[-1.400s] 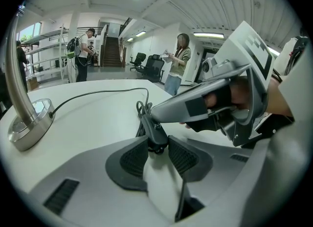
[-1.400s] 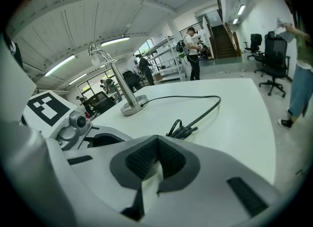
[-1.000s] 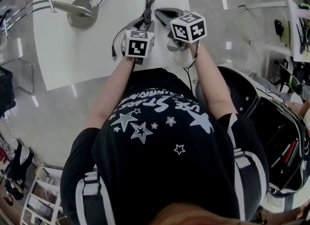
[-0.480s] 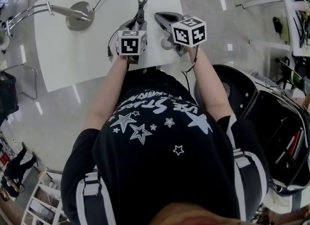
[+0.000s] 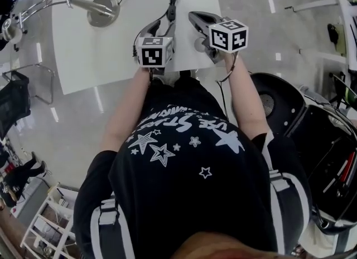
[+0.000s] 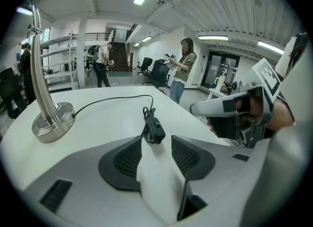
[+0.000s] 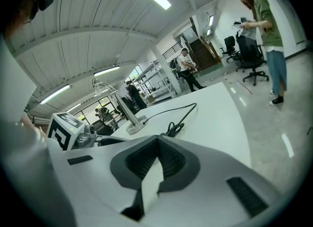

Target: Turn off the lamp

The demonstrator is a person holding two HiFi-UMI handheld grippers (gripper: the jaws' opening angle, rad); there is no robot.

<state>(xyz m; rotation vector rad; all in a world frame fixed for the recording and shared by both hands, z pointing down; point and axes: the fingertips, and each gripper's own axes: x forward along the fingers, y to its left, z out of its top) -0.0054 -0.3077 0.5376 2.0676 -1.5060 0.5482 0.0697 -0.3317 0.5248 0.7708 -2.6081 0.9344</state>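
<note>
Black cord switch (image 6: 155, 129) lies on the bench (image 6: 98, 116), well apart from the lamp (image 6: 49, 121); whether that is lit, we cannot tell. Our left tongs (image 6: 156, 143) have just been opening and gape empty just short of the switch; our right tongs (image 7: 157, 140) are pressed together.

T-shirt (image 5: 189, 196): black, white stars | hand-held grippers (image 6: 156, 147) (image 7: 157, 155): grey, black pads (image 6: 129, 160), black-white marker cubes (image 5: 155, 51)

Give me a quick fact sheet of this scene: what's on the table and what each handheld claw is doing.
Surface: white table
Lamp: chrome base and curved stem, toward the person's left
Cord: black, runs from the lamp to an inline switch
Left gripper: jaws apart, just been opening; switch lies just ahead of them, not pinched
Right gripper: jaws together, nothing between
Lamp lit: cannot tell
</note>
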